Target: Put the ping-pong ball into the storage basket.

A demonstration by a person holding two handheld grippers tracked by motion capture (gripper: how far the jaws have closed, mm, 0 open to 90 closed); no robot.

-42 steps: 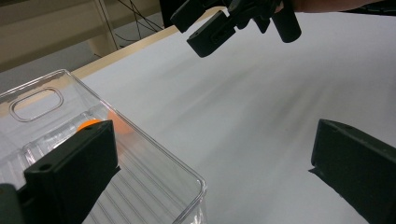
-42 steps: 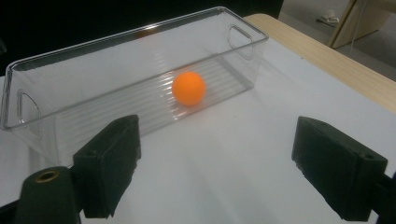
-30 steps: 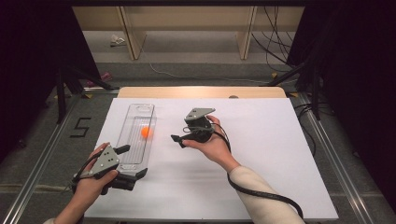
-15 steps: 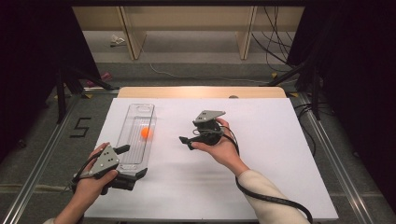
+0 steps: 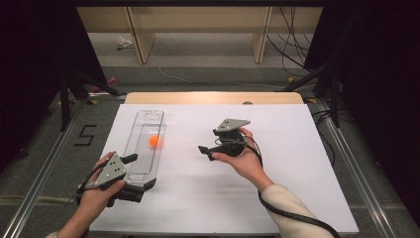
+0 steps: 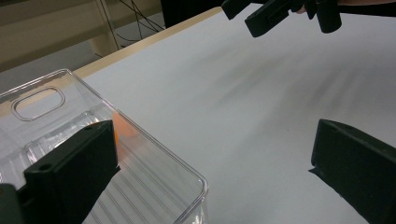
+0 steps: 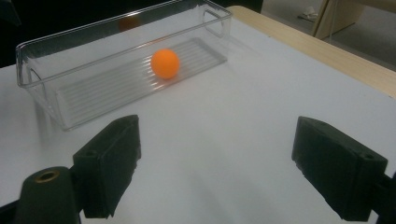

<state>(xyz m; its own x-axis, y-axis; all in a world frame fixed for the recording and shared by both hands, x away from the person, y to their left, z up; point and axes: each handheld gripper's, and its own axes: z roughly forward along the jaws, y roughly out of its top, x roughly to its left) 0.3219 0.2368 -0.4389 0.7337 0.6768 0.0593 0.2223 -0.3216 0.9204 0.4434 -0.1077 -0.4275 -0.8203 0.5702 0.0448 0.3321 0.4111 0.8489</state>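
A clear plastic bin [image 5: 148,115] lies lengthwise on the left of the white table [image 5: 297,163], with an orange ball [image 5: 155,141] inside it. My left gripper [image 5: 140,172] is open at the bin's near end. In the left gripper view [image 6: 210,149] one jaw hangs over the bin [image 6: 154,144], hiding part of the ball [image 6: 120,130], and the other is outside it. My right gripper [image 5: 205,152] is open and empty, held above the table right of the bin and pointing towards it. The right gripper view [image 7: 215,140] shows the ball [image 7: 165,63] in the bin [image 7: 116,21] ahead.
A wooden edge [image 5: 213,97] borders the table's far side. Metal rails [image 5: 44,163] run along both sides, and a number 5 [image 5: 85,135] is marked on the floor at the left. Cables [image 5: 292,59] lie on the floor behind.
My right gripper has drifted to the right, away from the bin, still open. The left gripper and the ball have stayed where they were.
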